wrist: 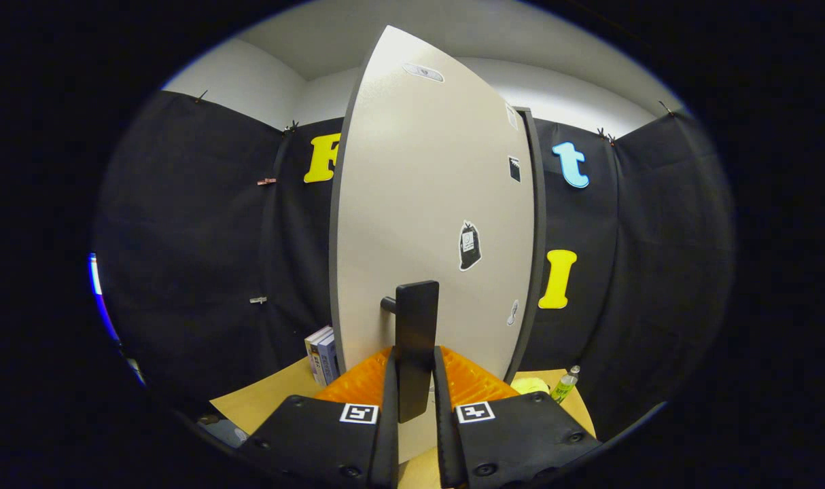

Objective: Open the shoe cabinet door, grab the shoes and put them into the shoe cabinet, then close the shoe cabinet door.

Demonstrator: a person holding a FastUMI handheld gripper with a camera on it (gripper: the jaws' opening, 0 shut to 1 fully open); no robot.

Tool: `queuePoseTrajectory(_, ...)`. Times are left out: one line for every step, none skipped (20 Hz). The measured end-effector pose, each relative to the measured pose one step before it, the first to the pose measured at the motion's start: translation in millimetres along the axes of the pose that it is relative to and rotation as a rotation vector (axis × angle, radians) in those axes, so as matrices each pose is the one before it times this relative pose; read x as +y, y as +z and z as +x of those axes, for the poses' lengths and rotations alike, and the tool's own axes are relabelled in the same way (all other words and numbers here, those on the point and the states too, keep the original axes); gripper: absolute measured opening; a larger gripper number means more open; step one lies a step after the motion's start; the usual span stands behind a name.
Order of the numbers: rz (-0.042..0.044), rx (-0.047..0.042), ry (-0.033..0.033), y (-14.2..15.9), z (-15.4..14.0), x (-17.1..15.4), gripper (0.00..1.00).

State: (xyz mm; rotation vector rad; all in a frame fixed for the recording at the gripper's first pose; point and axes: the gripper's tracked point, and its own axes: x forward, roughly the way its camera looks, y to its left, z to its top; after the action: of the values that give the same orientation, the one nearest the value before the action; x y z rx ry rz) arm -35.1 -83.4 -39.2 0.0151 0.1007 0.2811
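Observation:
The shoe cabinet's pale grey door [426, 204] with dark edging stands right in front of me, swung partly out from the cabinet. A few small stickers dot its face. A black vertical bar handle [416, 326] juts from the door low down. My gripper [412, 380] is shut on this handle, one finger pressing each side of the bar. The cabinet's inside is hidden behind the door.
A tan tabletop [270, 401] lies below. Small upright boxes [322, 353] stand left of the door. A yellow-green bottle [565, 385] and a pale yellow object [529, 385] sit to the right of the door's foot. Black cloth walls close in all around.

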Motion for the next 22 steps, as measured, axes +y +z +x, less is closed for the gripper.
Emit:
queuePoseTrajectory(-0.00467, -0.00125, -0.01072, -1.15, -3.37, -6.27, 0.27)
queuePoseTrajectory(-0.00195, -0.00305, -0.01245, 0.11, -3.58, -5.72, 0.27)
queuePoseTrajectory(-0.00014, -0.00188, -0.01441, 0.08, -4.33, -7.43, 0.27)
queuePoseTrajectory(0.00235, -0.00029, -0.01700, 0.26, -5.67, -8.94, 0.27)
queuePoseTrajectory(0.00582, 0.00012, -0.01991, -0.53, -4.52, -8.97, 0.26)
queuePoseTrajectory(0.00781, -0.00041, -0.02059, 0.23, -4.94, -9.63, 0.26)
queuePoseTrajectory(0.00950, -0.00278, -0.01519, 0.44, -7.00, -9.02, 0.26)
queuePoseTrajectory(0.00666, -0.00456, -0.01720, 2.65, -4.62, -7.69, 0.26)
queuePoseTrajectory(0.00091, -0.00541, -0.02342, 2.82, -6.53, -10.43, 0.26)
queuePoseTrajectory(-0.00498, -0.00170, -0.03086, 1.87, -7.77, -11.12, 0.26)
queuePoseTrajectory(-0.00755, 0.00309, -0.03512, 0.71, -9.08, -13.35, 0.26)
queuePoseTrajectory(-0.00443, -0.00193, -0.03520, 2.37, -10.08, -12.60, 0.26)
queuePoseTrajectory(-0.00179, -0.00975, -0.04251, 4.58, -10.12, -15.07, 0.26)
queuePoseTrajectory(0.00204, -0.01720, -0.03471, 6.03, -8.63, -12.51, 0.26)
queuePoseTrajectory(-0.00303, -0.01882, -0.03277, 5.93, -9.48, -11.10, 0.25)
queuePoseTrajectory(-0.00417, -0.01560, -0.02535, 2.38, -4.15, -7.71, 0.24)
queuePoseTrajectory(-0.00389, -0.00855, -0.01696, 1.34, -5.88, -4.63, 0.24)
queuePoseTrajectory(-0.00022, -0.00028, -0.00742, -0.85, -3.17, -2.27, 0.25)
queuePoseTrajectory(0.00477, 0.00514, 0.00040, -2.02, -2.15, -0.19, 0.25)
queuePoseTrajectory(0.00379, 0.00569, 0.00014, -2.36, -1.07, -0.17, 0.25)
queuePoseTrajectory(0.00237, 0.00751, 0.00480, -2.50, -1.03, 0.63, 0.25)
queuePoseTrajectory(0.00028, 0.00607, 0.00686, -2.36, -0.65, 2.78, 0.25)
